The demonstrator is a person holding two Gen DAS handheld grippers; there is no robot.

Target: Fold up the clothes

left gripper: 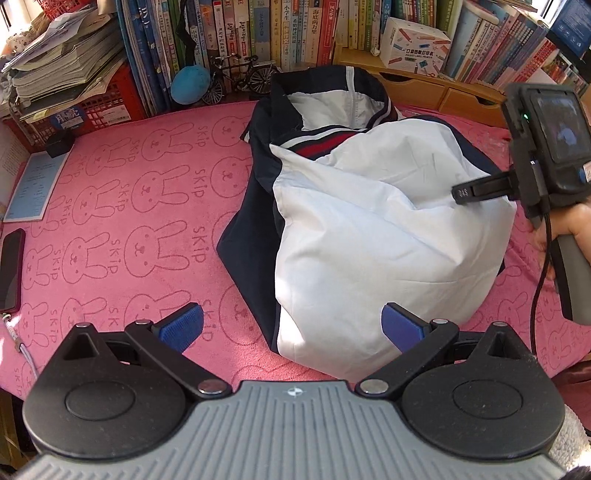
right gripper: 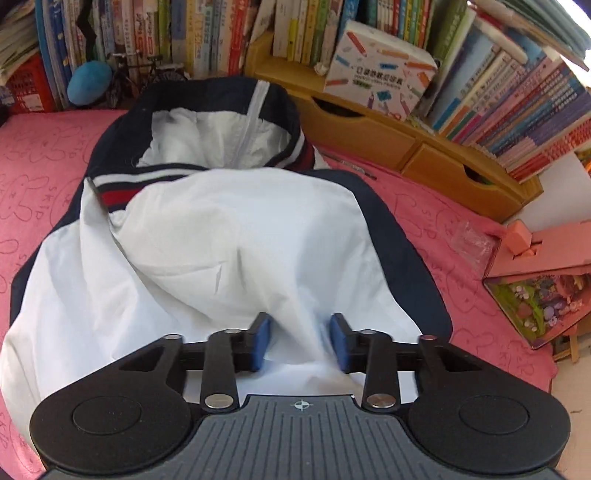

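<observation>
The jacket (left gripper: 369, 221), white with navy side panels and a red-and-white stripe near the collar, lay partly folded on the pink rabbit-print cloth (left gripper: 129, 206), its collar end toward the row of books (left gripper: 258, 29) at the back.

Left side: the left gripper (left gripper: 291, 328) hovered above the cloth at the near edge of the jacket. Its jaws were spread wide. The left blue pad (left gripper: 181, 326) stood over bare pink cloth, and the right blue pad (left gripper: 400, 326) stood over the white fabric at the near hem. Nothing was pinched between them; contact between the right pad and the fabric could not be determined. A dark phone (left gripper: 11, 269) lay at the far left edge of the cloth.

Right side: the right gripper (right gripper: 300, 341) pointed steeply down onto the near white portion of the jacket (right gripper: 240, 240). Its jaws were drawn in to a narrow gap, with a raised ridge of white fabric gathered between the blue pads (right gripper: 260, 343). The fabric bunched and creased toward the pads. In the left wrist view, the right gripper's body (left gripper: 543, 155) sat at the jacket's right edge, held by a hand (left gripper: 569, 229).
</observation>
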